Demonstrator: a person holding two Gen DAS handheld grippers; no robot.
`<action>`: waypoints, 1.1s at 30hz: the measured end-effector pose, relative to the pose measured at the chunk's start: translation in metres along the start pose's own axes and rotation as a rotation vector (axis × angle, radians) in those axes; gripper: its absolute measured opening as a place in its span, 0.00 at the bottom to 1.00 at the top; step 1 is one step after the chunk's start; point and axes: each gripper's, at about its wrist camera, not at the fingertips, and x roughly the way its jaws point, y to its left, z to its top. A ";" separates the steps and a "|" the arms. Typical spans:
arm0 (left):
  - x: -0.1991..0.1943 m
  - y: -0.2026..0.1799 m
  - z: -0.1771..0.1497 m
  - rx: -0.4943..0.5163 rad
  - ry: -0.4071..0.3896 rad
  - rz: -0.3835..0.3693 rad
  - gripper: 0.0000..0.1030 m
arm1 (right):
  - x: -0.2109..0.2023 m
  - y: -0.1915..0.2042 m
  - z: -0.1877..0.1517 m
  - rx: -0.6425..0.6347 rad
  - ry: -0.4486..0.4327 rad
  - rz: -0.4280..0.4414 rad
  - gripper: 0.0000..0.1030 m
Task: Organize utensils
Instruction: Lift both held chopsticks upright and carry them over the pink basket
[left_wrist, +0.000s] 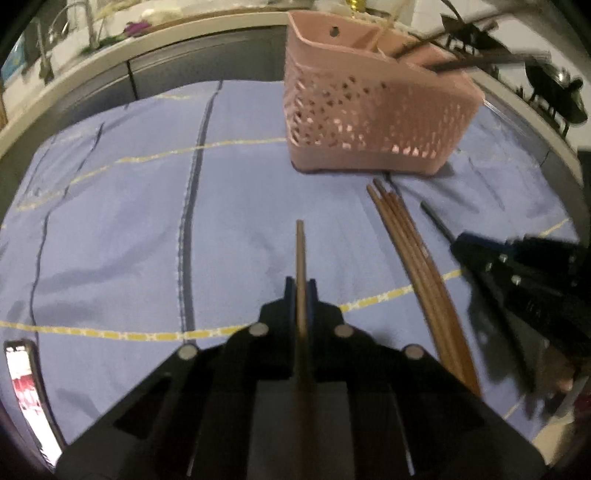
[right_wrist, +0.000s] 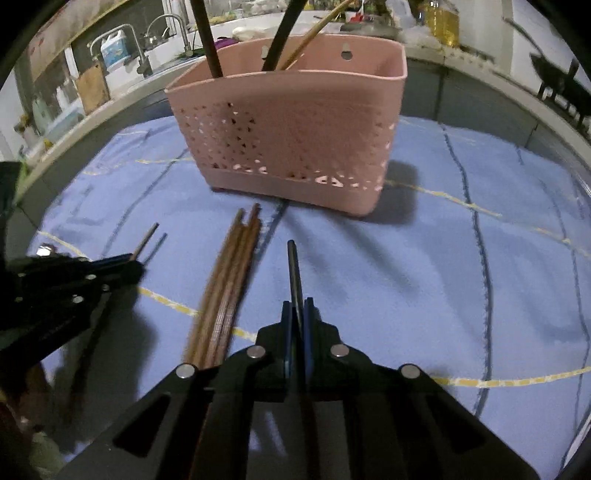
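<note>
A brown wooden chopstick (left_wrist: 300, 258) juts forward from my left gripper (left_wrist: 301, 291), which is shut on it. My right gripper (right_wrist: 297, 314) is shut on a dark chopstick (right_wrist: 293, 273). A loose bundle of brown chopsticks (left_wrist: 417, 266) (right_wrist: 229, 280) lies on the blue cloth between the two grippers. Beyond it stands a pink perforated utensil holder (left_wrist: 369, 122) (right_wrist: 288, 147) with several dark and pale sticks upright in it. In each wrist view the other gripper shows at the side: the right gripper (left_wrist: 517, 269), the left gripper (right_wrist: 74, 273).
A blue cloth with yellow and dark lines (left_wrist: 129, 221) (right_wrist: 443, 277) covers the table. A lit phone (left_wrist: 26, 387) lies at its near left edge. Behind runs a counter with a sink and taps (right_wrist: 162, 33) and a stove with a pan (left_wrist: 557, 92).
</note>
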 end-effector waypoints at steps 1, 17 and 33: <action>-0.008 0.002 0.000 -0.010 -0.019 -0.016 0.05 | -0.009 0.001 0.000 -0.003 -0.025 0.014 0.05; -0.141 -0.008 0.004 -0.005 -0.331 -0.121 0.05 | -0.156 -0.004 -0.007 0.048 -0.490 0.080 0.05; -0.216 -0.010 0.082 0.028 -0.519 -0.113 0.05 | -0.211 0.023 0.065 0.032 -0.659 0.174 0.05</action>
